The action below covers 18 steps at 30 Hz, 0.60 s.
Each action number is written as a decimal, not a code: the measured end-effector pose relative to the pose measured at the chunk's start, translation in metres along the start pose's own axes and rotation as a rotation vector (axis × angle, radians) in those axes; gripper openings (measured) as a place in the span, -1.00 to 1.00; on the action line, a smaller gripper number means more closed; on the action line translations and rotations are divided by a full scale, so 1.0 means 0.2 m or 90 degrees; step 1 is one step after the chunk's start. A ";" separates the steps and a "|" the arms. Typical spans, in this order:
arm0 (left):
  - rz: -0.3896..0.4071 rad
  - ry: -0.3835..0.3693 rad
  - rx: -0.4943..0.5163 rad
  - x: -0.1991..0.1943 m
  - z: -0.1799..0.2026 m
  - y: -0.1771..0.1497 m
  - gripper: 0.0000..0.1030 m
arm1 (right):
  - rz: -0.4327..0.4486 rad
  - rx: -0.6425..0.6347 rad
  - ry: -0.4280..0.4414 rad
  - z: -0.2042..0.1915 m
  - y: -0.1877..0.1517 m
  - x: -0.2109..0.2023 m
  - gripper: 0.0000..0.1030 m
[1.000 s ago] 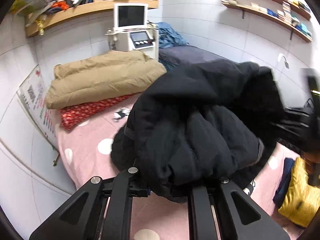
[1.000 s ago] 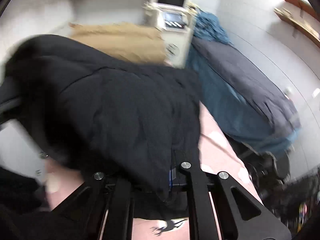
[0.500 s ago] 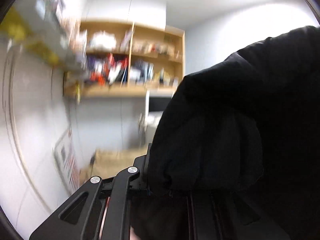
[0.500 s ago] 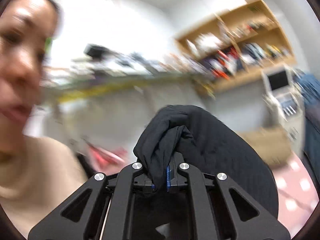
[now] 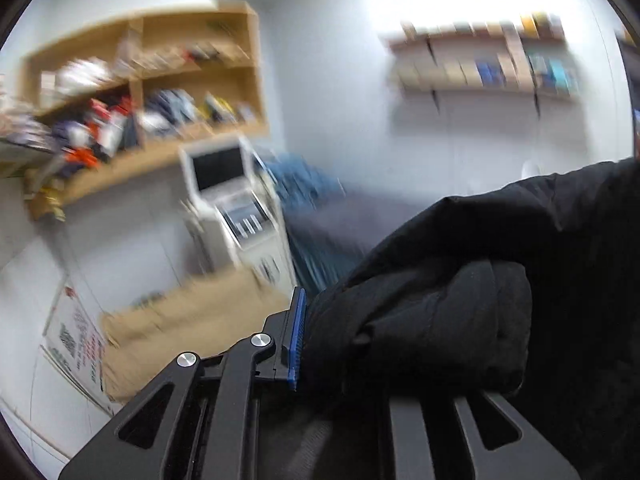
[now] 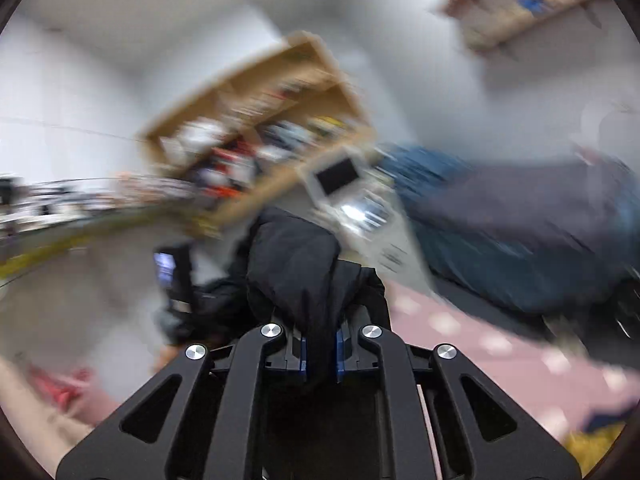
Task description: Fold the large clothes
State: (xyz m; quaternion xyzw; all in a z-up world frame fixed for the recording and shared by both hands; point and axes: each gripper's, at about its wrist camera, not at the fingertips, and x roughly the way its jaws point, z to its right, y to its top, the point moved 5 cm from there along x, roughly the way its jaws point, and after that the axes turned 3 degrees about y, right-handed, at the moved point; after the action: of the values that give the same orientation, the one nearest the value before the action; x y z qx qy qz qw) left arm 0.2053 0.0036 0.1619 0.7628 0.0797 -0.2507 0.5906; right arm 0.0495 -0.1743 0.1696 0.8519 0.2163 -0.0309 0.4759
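From the left wrist view, the jacket (image 5: pixel 460 312) fills the area from three to six o'clock, bunched over the left gripper (image 5: pixel 340 344) at six o'clock. The wooden shelf unit (image 5: pixel 160 92) hangs on the wall at ten o'clock, with the monitor cart (image 5: pixel 232 208) below it, near centre. A folded quilt (image 5: pixel 192 316) lies at eight o'clock below the cart, a poster (image 5: pixel 76 340) beside it on the wall. Wall shelves (image 5: pixel 480 68) sit at one o'clock. From the right wrist view, the right gripper (image 6: pixel 320 350) at six o'clock has the jacket between its pads, the bedsheet (image 6: pixel 480 344) at four o'clock, and a second bed (image 6: pixel 520 240) at three o'clock.
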 end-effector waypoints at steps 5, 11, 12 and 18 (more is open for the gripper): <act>-0.298 -0.176 -0.007 0.52 0.28 -0.67 -0.44 | -0.181 0.191 -0.226 0.66 -0.53 0.20 -0.61; -0.351 -0.234 -0.032 0.57 0.30 -1.14 0.82 | -0.200 0.298 -0.339 0.88 -0.92 0.15 0.28; -0.353 -0.236 -0.026 0.55 0.29 -1.16 0.83 | -0.192 0.300 -0.342 0.90 -0.93 0.11 0.29; -0.253 -0.195 0.008 0.29 0.24 -1.11 0.81 | -0.140 0.251 -0.369 0.84 -0.91 0.04 0.43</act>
State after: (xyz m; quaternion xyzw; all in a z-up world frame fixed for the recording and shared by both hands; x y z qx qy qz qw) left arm 0.1491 0.0121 -0.0653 0.6889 0.1361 -0.4748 0.5305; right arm 0.0097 -0.2275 -0.0701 0.8550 0.1525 -0.3627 0.3379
